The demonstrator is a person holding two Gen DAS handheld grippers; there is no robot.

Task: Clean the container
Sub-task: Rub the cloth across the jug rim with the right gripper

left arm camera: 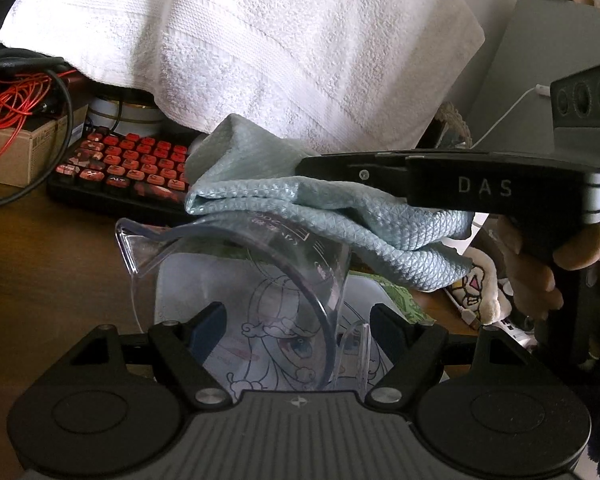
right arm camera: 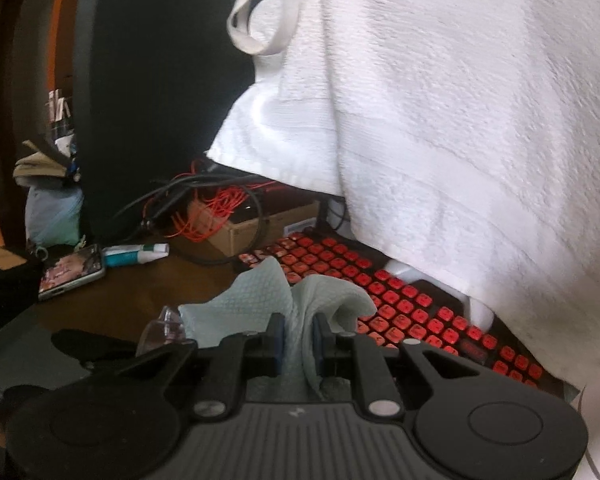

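Observation:
A clear plastic measuring cup [left arm camera: 220, 264] hangs tilted above the desk, spout to the left and its rim toward the camera. My left gripper [left arm camera: 298, 328] is shut on it, jaws set wide, with the cup's handle beside the right finger. A pale blue waffle-weave cloth [left arm camera: 340, 216] lies bunched over the cup's upper right side. My right gripper [left arm camera: 312, 166] comes in from the right, shut on that cloth. In the right wrist view, the cloth [right arm camera: 236, 312] is pinched between the right gripper [right arm camera: 299, 340] pads, and the cup's spout [right arm camera: 164, 330] peeks out to the left.
A big white towel [left arm camera: 280, 48] hangs just behind. Under it sits a red-keyed keyboard [left arm camera: 132, 160]. A cardboard box with orange wires [left arm camera: 16, 148] is far left. A printed mat [left arm camera: 260, 320] lies below the cup, a plush toy [left arm camera: 480, 284] to the right. A phone [right arm camera: 70, 268] and a tube [right arm camera: 136, 254] rest on the brown desk.

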